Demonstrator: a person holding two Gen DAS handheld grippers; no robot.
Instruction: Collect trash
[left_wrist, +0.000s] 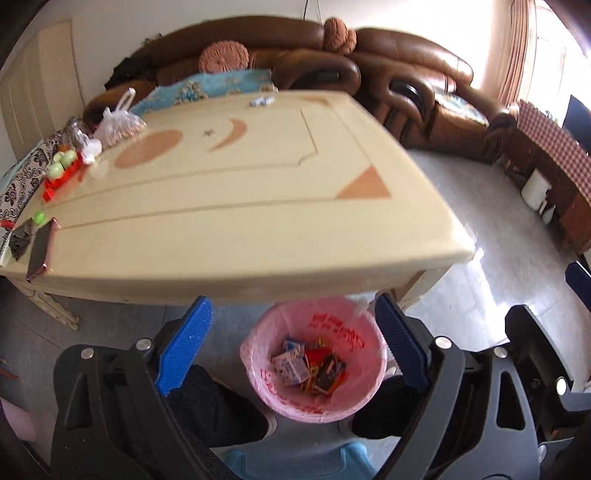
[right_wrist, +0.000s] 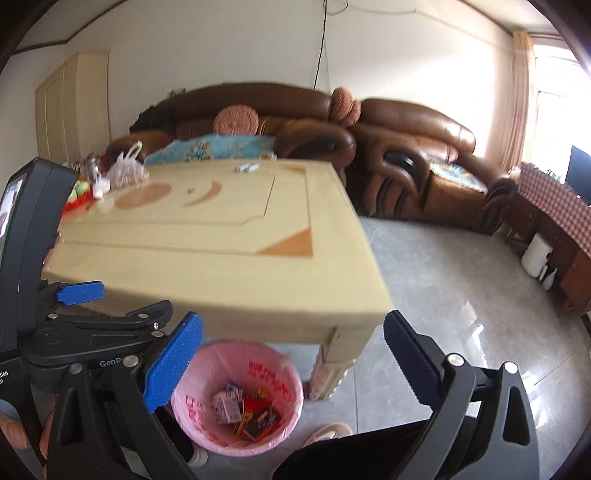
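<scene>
Left hand-held gripper (left_wrist: 293, 345), ribbed blue pads spread, above round pink-lined bin (left_wrist: 314, 363).

The far rim of the pink-lined bin (left_wrist: 314, 360) is hidden behind the table's (left_wrist: 236, 206) near edge. The wrappers (left_wrist: 308, 365) inside are too blurred to be read. The phone (left_wrist: 40, 251) is partly cut off at the table edge. The small packet (right_wrist: 246, 167) cannot be identified.
</scene>
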